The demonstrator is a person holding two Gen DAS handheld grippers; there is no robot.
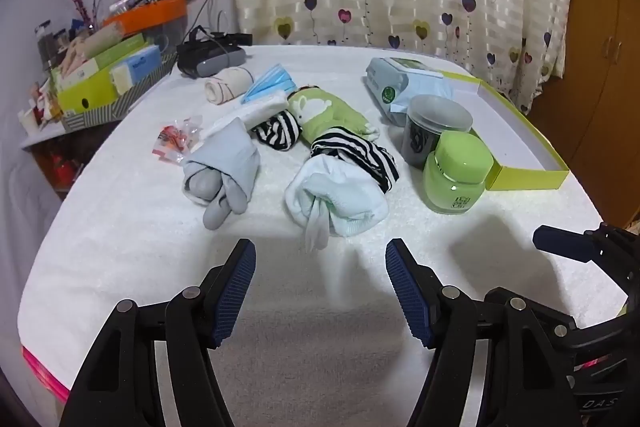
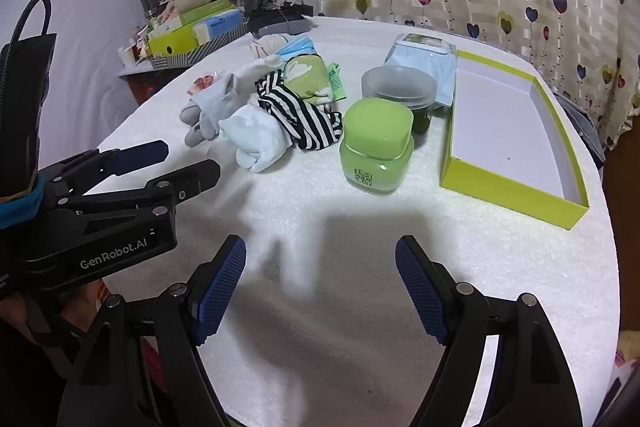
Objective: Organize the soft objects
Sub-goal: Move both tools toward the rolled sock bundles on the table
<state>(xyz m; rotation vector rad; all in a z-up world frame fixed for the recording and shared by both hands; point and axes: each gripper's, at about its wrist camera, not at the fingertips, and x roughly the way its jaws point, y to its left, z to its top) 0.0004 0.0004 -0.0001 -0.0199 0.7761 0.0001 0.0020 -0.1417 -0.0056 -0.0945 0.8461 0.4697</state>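
While both claws hung over the white-towelled tabletop (image 1: 320, 307), neither had hold of anything. Seen from the left wrist, the left claw (image 1: 320, 291) stood at six o'clock with its blue pads spread as wide as they went and only bare towel between them. At nine o'clock lay a crinkled sweet wrapper (image 1: 174, 141), touching a grey sock bundle (image 1: 220, 171) just to its right. Toward eleven o'clock sat a rolled beige sock (image 1: 228, 85) and a blue face mask (image 1: 270, 83). Near the centre were a small striped sock (image 1: 278, 131) and a green sock (image 1: 324, 115), with a larger striped sock (image 1: 356, 155) draped over a pale white sock bundle (image 1: 340, 201) closest to the claw. At one o'clock a wipes pack (image 1: 404, 87) lay behind a dark lidded jar (image 1: 436, 127) and a green jar (image 1: 458, 173), the two jars touching. Further right at two o'clock was a yellow-green box (image 1: 524, 175), open.

From the right wrist, the right claw (image 2: 320, 287) at six o'clock was equally wide apart and empty; the left claw (image 2: 176, 159) showed at nine o'clock, and the box (image 2: 516, 195), empty, sat at two o'clock.
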